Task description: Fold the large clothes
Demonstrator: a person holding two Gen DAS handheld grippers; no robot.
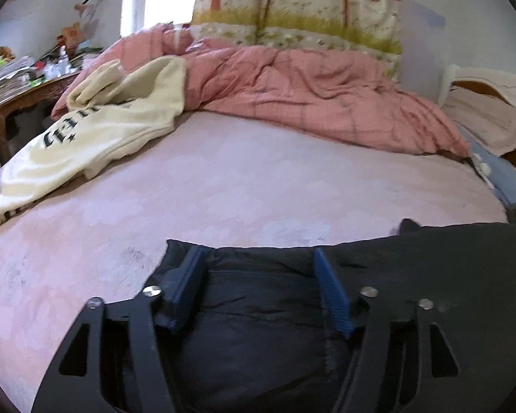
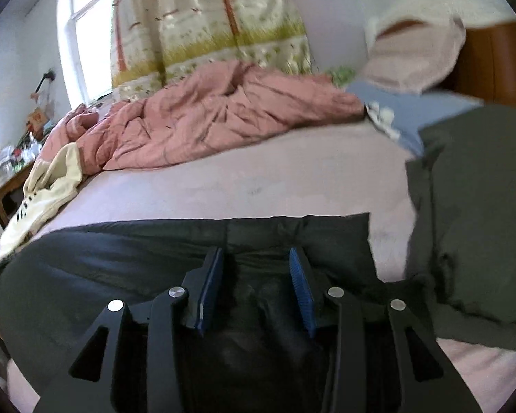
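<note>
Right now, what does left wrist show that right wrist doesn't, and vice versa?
Left wrist only: the print on the cream sweatshirt is plainly visible, and the cluttered wooden table is seen in more detail.

Right wrist only: the window frame, and a dark grey-green garment lying at the right of the bed.

Both: the black garment spread under the fingers, each view's own hand-held gripper, left and right, with jaws apart over that fabric, the pink quilt, the patterned curtain, and the pink bedsheet.

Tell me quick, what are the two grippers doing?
Left gripper: open, over the black garment, not gripping.
Right gripper: open, over the same garment.
</note>
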